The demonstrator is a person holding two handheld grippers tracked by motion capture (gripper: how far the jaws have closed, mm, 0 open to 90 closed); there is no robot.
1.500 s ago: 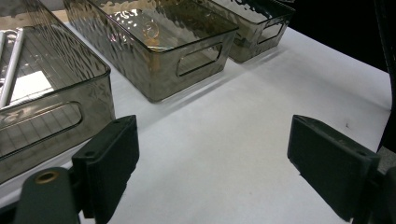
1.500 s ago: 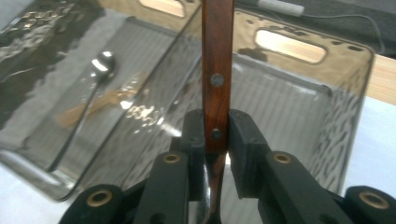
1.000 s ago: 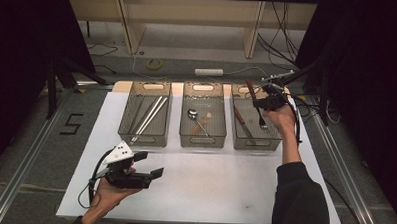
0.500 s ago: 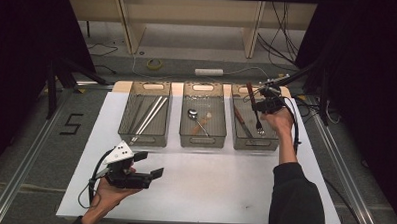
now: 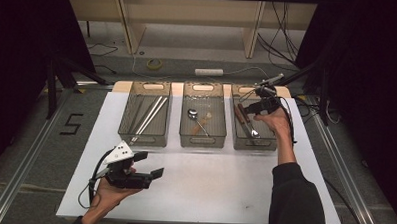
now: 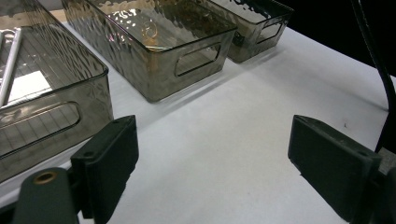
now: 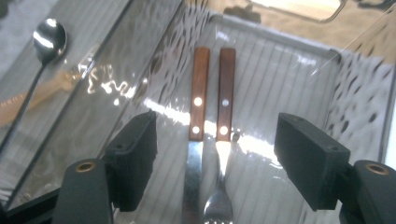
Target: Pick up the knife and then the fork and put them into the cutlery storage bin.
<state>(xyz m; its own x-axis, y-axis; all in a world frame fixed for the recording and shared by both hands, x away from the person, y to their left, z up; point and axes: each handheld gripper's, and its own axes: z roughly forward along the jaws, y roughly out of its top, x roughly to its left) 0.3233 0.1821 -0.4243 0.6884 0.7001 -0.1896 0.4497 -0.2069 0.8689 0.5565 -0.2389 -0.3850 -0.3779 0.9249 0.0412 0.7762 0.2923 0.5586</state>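
Our right gripper hung over the rightmost smoked clear plastic bin, its jaws just opened and empty, above two wooden-handled utensils lying inside. Lowering carelessly risked nudging them askew. Our left gripper idled open.

Right hand-held gripper jaws just opened, empty; left hand-held gripper agape, level.
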